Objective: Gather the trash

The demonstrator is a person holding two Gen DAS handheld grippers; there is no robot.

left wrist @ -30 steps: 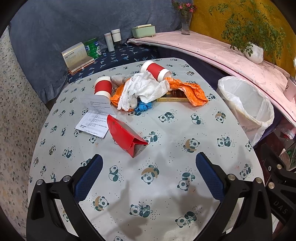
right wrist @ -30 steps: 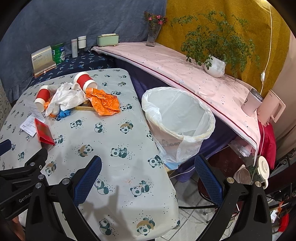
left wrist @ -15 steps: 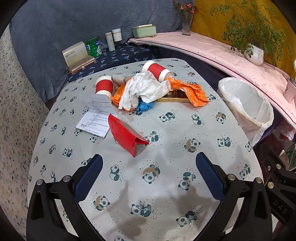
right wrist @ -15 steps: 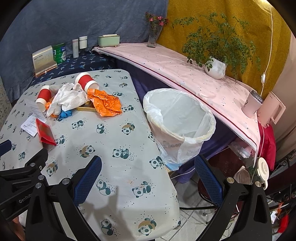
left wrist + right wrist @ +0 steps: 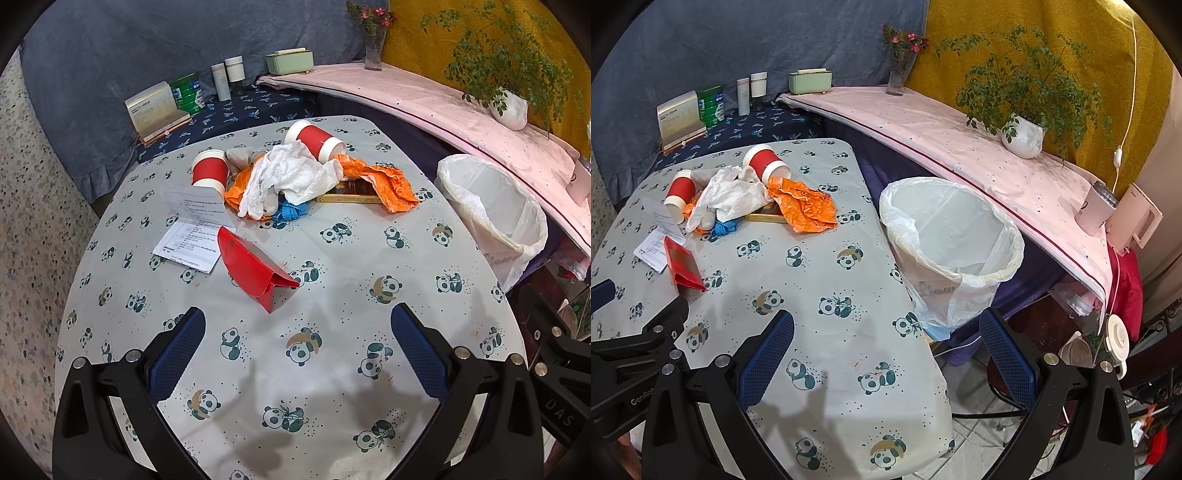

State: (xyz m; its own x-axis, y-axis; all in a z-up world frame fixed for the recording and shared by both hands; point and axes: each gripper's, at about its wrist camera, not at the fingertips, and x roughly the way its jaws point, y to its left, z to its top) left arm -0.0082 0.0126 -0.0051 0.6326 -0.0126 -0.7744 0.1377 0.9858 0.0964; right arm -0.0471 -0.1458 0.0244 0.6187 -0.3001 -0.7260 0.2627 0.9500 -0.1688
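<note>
Here, the left gripper (image 5: 297,347) is held above the near part of a table covered by a grey panda-print cloth (image 5: 351,280), angled down toward the tabletop, its blue-padded fingers (image 5: 177,354) spread wide with nothing between them. The right gripper (image 5: 886,350) is held over the table's right edge, likewise tilted downward, its jaws parted and empty; beyond it a white bin lined with a clear plastic bag (image 5: 951,236) is seen standing just beside the table. The trash is gathered on the far half of the cloth. A folded red paper packet (image 5: 255,269) is found nearest the left gripper, partly overlapping a printed white paper sheet (image 5: 188,240). Further back, a crumpled white tissue (image 5: 291,177) is piled over a crumpled orange wrapper (image 5: 384,181), a flat gold-edged box (image 5: 351,192) and a small blue scrap (image 5: 290,212). Two red paper cups with white rims are laid on their sides: one (image 5: 208,171) left of the pile, the other (image 5: 317,140) behind it. No trash is touched by either gripper.
</note>
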